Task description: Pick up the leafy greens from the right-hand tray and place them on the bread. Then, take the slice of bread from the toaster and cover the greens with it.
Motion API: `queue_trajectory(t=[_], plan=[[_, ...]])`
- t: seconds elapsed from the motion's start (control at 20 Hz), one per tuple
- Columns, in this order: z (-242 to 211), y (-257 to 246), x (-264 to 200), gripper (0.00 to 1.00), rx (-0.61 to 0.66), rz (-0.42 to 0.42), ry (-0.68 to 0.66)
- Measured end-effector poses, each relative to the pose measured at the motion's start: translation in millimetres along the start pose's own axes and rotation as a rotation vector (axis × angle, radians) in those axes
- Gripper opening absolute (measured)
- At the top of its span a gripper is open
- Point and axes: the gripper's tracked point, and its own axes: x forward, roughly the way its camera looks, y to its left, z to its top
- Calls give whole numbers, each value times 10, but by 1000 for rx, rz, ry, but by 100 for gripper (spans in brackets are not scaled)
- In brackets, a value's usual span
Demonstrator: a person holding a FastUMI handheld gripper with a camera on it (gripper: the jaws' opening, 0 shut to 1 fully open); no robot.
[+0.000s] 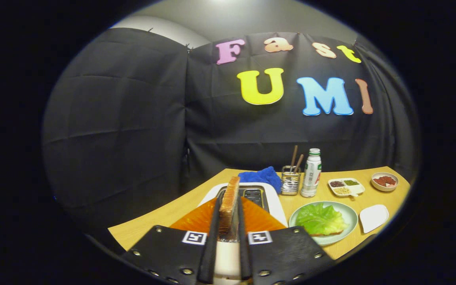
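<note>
Above the toaster (251,196), bread slice (229,204) clamped upright in the gripper (228,225); leafy greens (320,218) on plate (350,215).

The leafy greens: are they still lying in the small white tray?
No: the leafy greens lie on bread on the round plate, while the gripper holds the toast slice.

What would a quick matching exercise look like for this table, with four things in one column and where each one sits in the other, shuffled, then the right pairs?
Things:
1. slice of bread
2. leafy greens
3. blue cloth
4. white bottle

Places:
A. just beside the metal utensil holder, on the side nearer the sectioned dish
B. held upright between the fingers of the claw, above the toaster
C. behind the toaster, against the booth wall
D. lying on bread on the green plate

Pairs: 1-B, 2-D, 3-C, 4-A
</note>
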Motion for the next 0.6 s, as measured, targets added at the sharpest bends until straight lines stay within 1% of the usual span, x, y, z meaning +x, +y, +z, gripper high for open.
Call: queue_trajectory(t=[0.05, 0.1, 0.15, 0.4, 0.6], plan=[[-5, 33, 20, 18, 16, 17, 7], [-20, -30, 67, 21, 43, 5, 7], [-2, 26, 28, 8, 46, 5, 10], [62, 55, -1, 8, 20, 29, -2], [224, 43, -50, 8, 53, 48, -10]])
